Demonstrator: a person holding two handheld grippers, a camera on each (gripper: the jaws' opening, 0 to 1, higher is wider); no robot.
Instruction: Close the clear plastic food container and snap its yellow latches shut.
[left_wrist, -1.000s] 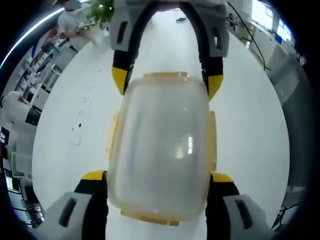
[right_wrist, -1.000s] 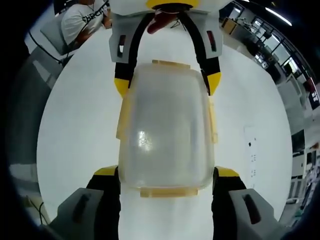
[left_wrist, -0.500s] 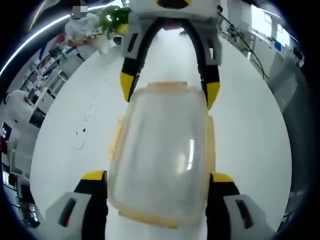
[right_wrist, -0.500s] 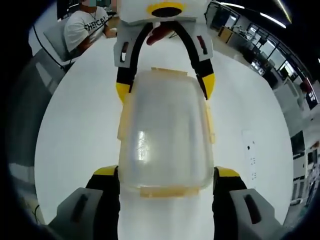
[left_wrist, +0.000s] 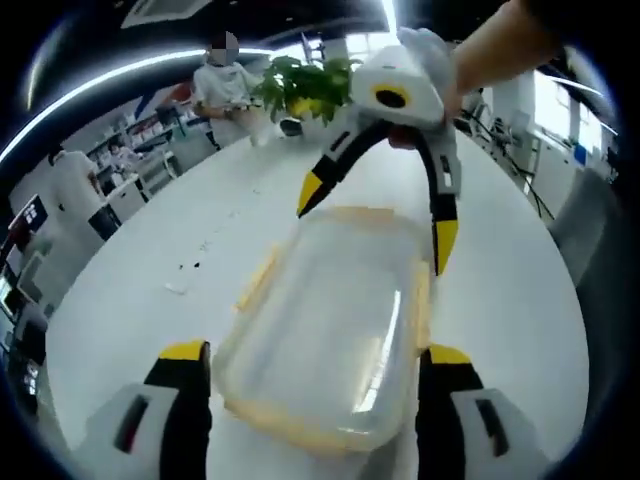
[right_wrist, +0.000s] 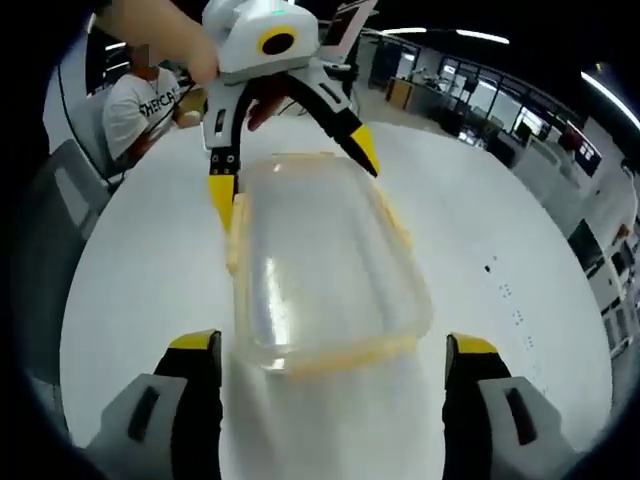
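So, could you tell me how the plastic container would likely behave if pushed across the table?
The container looks empty and thin-walled, so probably light. On the smooth white table it would likely slide rather than tip, being low and broad.

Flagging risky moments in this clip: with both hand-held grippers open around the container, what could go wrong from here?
The clear container sits on the white table between open jaws, unclamped, so pressing a yellow latch may slide it. The lid may not be fully seated, so a latch could miss.
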